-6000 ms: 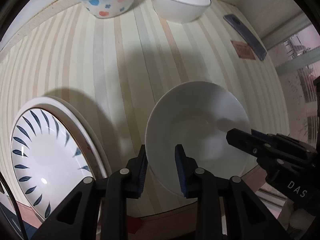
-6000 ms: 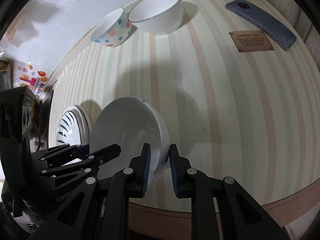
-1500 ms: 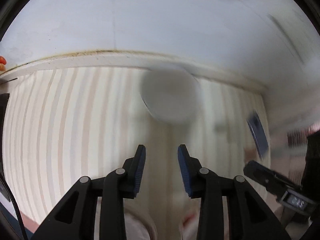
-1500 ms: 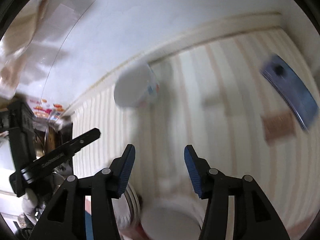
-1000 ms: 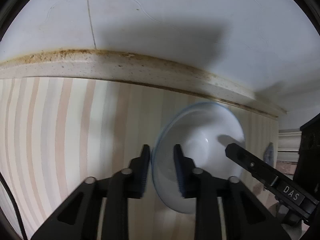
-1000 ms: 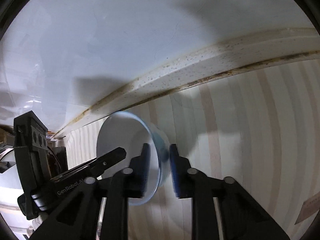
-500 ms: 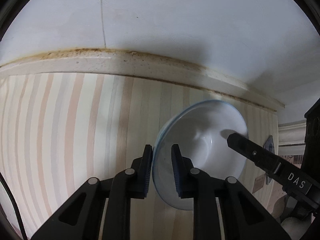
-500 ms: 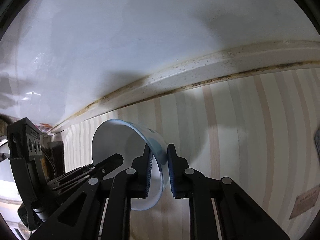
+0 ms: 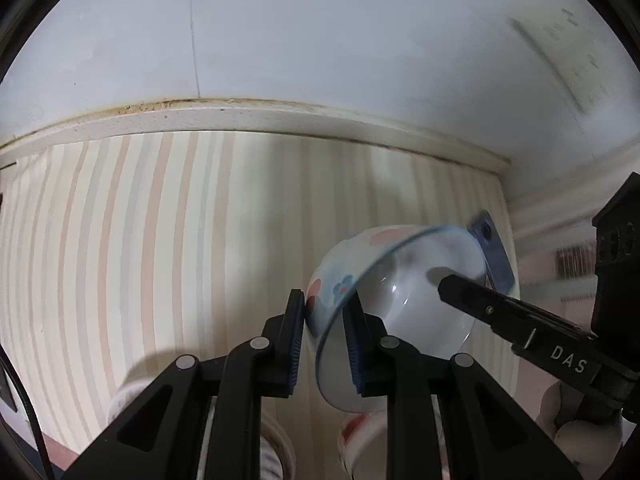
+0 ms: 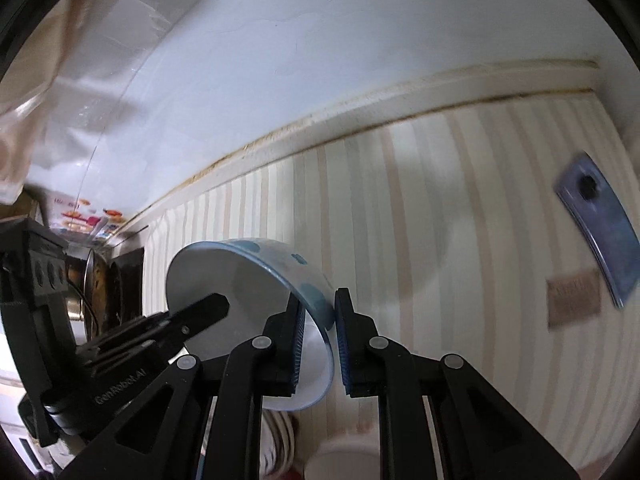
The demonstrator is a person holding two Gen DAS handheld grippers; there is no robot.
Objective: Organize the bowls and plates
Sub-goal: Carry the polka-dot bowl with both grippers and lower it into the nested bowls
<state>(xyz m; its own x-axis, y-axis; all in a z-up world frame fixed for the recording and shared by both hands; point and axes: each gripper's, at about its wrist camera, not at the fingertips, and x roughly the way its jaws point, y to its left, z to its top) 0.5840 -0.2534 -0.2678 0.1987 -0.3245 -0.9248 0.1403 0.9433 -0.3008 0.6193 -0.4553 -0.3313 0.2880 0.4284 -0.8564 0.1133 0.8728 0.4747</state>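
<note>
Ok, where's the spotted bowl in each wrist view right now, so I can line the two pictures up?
Left wrist: spotted bowl lower centre-right, rim pinched in the left tool, tilted.
Right wrist: spotted bowl lower centre-left, rim pinched in the right tool.
Shared landmark: the blue phone on the striped tabletop, behind the bowl in the left view, far right in the right view.

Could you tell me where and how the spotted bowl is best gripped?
By its thin rim, one finger inside the wall and one outside. The spotted bowl is wide, so opposite edges suit: the left hand-held gripper pinches the rim from its side and the right hand-held gripper from the other.
</note>
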